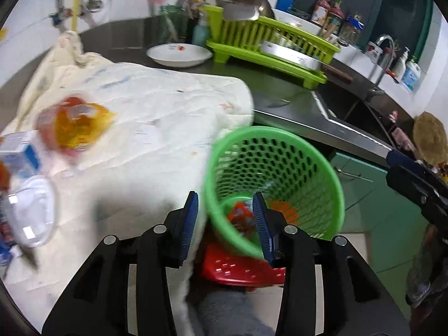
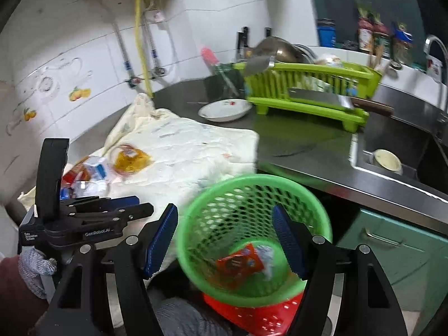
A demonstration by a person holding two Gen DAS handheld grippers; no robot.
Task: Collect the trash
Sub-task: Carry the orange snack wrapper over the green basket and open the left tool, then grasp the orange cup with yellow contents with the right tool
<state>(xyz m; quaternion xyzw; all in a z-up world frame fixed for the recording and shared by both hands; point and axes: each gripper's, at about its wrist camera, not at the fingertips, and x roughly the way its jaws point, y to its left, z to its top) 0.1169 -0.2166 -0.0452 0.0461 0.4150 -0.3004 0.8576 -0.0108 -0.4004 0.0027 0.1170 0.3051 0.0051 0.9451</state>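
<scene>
A green mesh basket (image 1: 280, 173) (image 2: 252, 215) stands on a red stool (image 2: 266, 316) beside the counter, with an orange wrapper (image 2: 240, 261) (image 1: 240, 218) and a clear scrap in its bottom. My left gripper (image 1: 225, 218) is open and empty over the basket's near rim. My right gripper (image 2: 225, 240) is open and empty above the basket. On a cream cloth (image 1: 156, 117) (image 2: 190, 151) lie an orange-red wrapper (image 1: 72, 123) (image 2: 128, 159), a blue-white carton (image 1: 19, 154) (image 2: 96, 169) and a clear plastic cup (image 1: 30, 210). The left gripper also shows at the left in the right wrist view (image 2: 84, 212).
A lime dish rack (image 1: 271, 47) (image 2: 308, 95) with pots and a cleaver, a white plate (image 1: 179, 53) (image 2: 224, 109), and a sink (image 2: 392, 156) with a cup line the steel counter. Green cabinet drawers (image 2: 397, 246) are below.
</scene>
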